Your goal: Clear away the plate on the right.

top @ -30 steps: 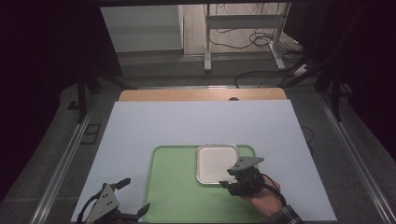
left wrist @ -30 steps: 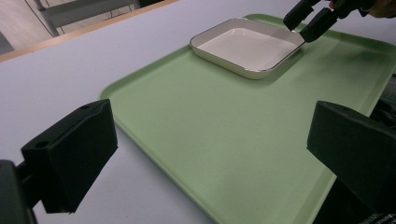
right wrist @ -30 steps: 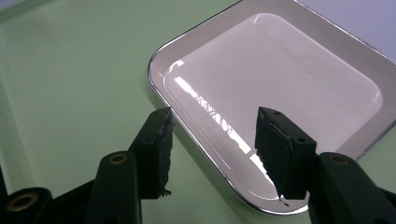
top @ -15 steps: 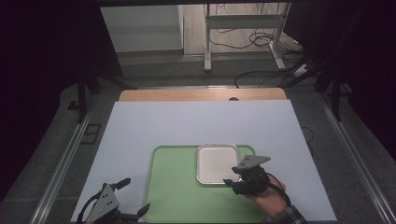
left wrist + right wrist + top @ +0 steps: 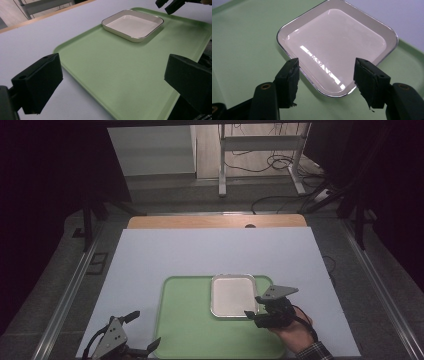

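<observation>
A white square plate (image 5: 234,295) with a thin metallic rim lies in the far right part of a green tray (image 5: 190,330). My right gripper (image 5: 252,306), held in a hand, hovers open at the plate's near right corner. In the right gripper view its jaws straddle the plate's (image 5: 337,45) near edge without touching it, and nothing is held in the gripper (image 5: 328,72). My left gripper (image 5: 142,330) stands open by the tray's near left corner. Its own view looks between the jaws of the gripper (image 5: 110,75) across the tray (image 5: 112,62) to the plate (image 5: 132,23).
The tray rests on a pale sheet (image 5: 210,255) that covers the table, with a wooden strip (image 5: 215,221) along the far edge. The plate holds nothing. The right gripper (image 5: 172,3) shows at the top right of the left gripper view.
My right gripper has drifted a little to the right, away from the plate's middle. The left gripper, plate and tray have stayed put.
</observation>
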